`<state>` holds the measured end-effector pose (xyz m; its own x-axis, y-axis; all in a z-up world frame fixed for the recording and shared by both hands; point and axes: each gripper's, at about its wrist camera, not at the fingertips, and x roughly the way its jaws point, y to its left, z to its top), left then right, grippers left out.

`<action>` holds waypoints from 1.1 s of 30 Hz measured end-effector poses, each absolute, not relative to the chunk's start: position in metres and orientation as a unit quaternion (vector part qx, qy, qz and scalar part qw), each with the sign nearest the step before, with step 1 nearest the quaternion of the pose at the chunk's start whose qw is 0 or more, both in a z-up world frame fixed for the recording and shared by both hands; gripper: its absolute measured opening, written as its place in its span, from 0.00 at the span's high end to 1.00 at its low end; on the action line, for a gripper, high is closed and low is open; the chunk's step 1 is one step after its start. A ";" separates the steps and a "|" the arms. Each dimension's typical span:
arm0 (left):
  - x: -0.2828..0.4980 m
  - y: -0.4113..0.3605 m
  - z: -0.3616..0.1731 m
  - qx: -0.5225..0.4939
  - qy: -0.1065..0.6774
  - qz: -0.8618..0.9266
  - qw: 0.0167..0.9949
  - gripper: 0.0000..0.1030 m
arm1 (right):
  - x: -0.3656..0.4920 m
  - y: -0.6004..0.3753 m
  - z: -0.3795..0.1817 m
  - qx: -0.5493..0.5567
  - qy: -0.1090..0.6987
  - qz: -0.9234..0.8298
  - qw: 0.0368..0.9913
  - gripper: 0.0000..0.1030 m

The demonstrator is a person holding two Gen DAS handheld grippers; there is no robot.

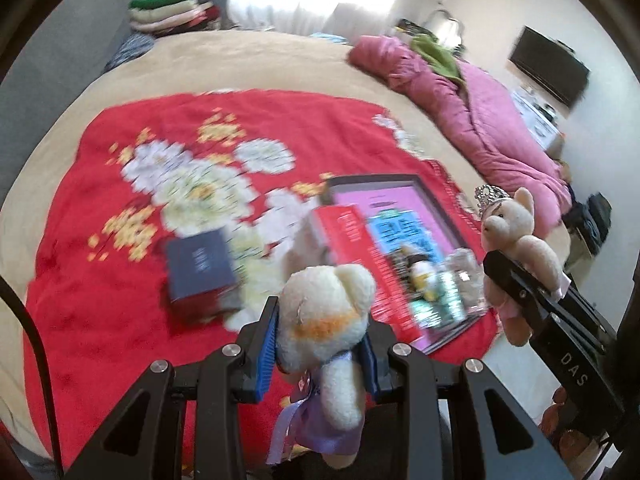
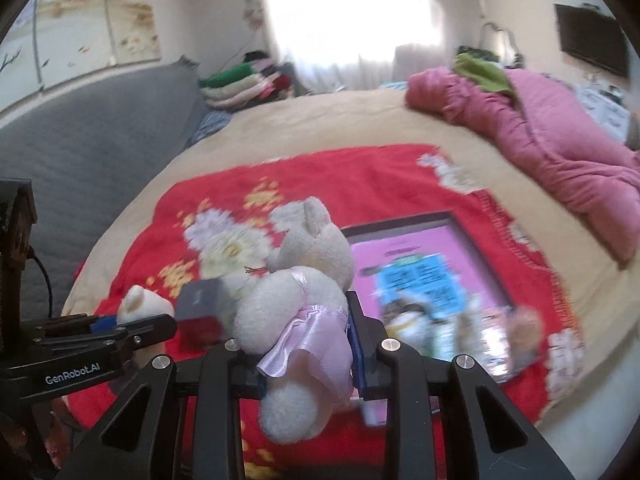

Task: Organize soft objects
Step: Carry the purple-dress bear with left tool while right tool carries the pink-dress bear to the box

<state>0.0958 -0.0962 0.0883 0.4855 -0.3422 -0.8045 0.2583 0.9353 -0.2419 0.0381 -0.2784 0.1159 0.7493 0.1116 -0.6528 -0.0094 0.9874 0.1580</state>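
My left gripper is shut on a cream teddy bear with an orange patch and a purple dress, held above the red blanket. My right gripper is shut on a second cream teddy bear in a pink dress; in the left wrist view this bear wears a small silver tiara and hangs at the right. The left gripper's arm and its bear's ear show at the lower left of the right wrist view.
A red floral blanket covers a beige bed. On it lie a dark blue box, a red book and a pink-and-blue picture book. A pink quilt lies at the right, folded clothes at the back.
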 end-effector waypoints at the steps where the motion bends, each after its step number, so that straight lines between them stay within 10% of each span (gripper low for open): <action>1: 0.098 -0.108 0.094 -0.037 0.474 -0.181 0.861 0.66 | 0.037 -0.292 0.121 0.078 0.349 0.023 0.933 0.71; 33: 0.167 -0.297 0.031 0.046 0.538 -0.274 0.796 0.66 | 0.067 -0.424 0.083 0.107 0.391 -0.054 0.913 0.71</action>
<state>0.1672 -0.2966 0.0309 0.2703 -0.3862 -0.8819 0.4861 0.8454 -0.2213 0.0673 -0.4239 0.0827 0.6891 -0.0152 -0.7246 0.1825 0.9712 0.1532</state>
